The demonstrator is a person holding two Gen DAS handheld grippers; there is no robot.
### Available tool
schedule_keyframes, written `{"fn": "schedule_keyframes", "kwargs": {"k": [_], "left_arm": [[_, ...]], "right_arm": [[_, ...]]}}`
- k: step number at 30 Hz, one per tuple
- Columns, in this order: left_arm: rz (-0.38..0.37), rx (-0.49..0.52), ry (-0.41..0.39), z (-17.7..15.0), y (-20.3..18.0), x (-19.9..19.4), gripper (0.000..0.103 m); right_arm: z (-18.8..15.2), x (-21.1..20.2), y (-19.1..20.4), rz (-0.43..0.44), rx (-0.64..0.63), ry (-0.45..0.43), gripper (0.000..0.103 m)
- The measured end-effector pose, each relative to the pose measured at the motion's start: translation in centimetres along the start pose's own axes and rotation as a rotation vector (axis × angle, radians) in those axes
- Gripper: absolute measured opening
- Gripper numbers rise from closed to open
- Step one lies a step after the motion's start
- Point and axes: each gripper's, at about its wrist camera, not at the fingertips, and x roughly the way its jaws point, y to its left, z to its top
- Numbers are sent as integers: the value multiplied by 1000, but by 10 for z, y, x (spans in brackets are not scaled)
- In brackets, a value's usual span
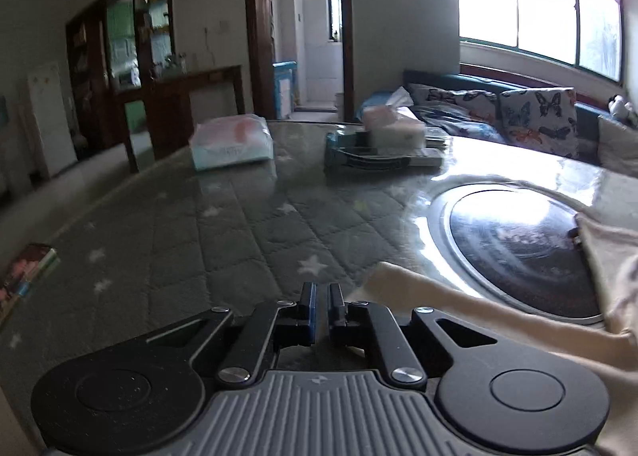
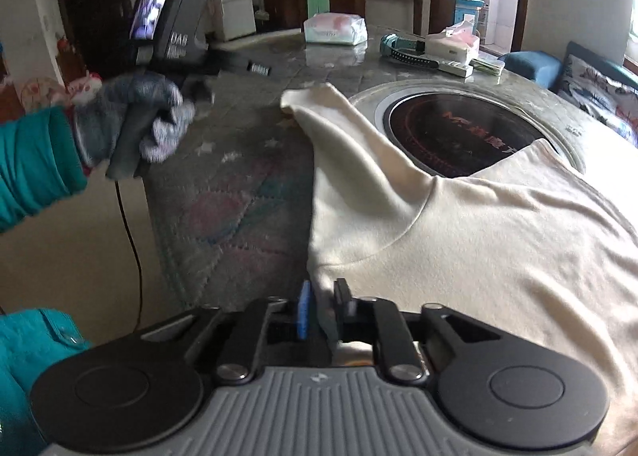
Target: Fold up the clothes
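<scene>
A cream shirt [image 2: 478,240] lies spread on the table, one sleeve [image 2: 319,109] reaching out to the far left. In the right wrist view my right gripper [image 2: 323,306] is shut on the shirt's near edge, with cloth pinched between the blue pad and the black finger. In the left wrist view my left gripper [image 1: 321,298] hovers over the star-patterned table cover [image 1: 239,236], fingers shut with nothing seen between them. The shirt's sleeve [image 1: 438,308] lies just to its right, apart from the fingers. A gloved hand [image 2: 131,117] in a teal sleeve holds the left gripper's handle.
A round black hob [image 2: 462,133] is set into the table, partly under the shirt. Beyond it lie a tissue pack [image 1: 231,147], a tissue box [image 1: 392,125] and a teal strap [image 1: 359,154]. A book [image 1: 24,276] sits at the left edge. A sofa with butterfly cushions [image 1: 538,117] stands behind.
</scene>
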Motion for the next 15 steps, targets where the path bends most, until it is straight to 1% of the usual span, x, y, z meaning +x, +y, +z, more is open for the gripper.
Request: {"fn": "schedule_keyframes", "kwargs": {"k": [2, 5, 6, 9, 11, 13, 15], "left_arm": [[-52, 15, -7, 4, -9, -5, 7], [-157, 66, -15, 10, -35, -11, 7], [-196, 85, -11, 13, -45, -12, 7], [-301, 122, 33, 16, -76, -8, 7], [-367, 153, 57, 17, -98, -5, 7], [-408, 205, 60, 13, -120, -2, 9], [-443, 240, 70, 12, -138, 4, 9]], "right_arm": [[5, -2, -3, -16, 12, -30, 15], [11, 4, -10, -37, 32, -48, 28], [11, 7, -11, -35, 32, -42, 28], [10, 18, -10, -14, 13, -11, 29], [9, 16, -10, -5, 6, -14, 29], [8, 7, -15, -9, 28, -34, 29], [6, -3, -27, -37, 65, -51, 30]]}}
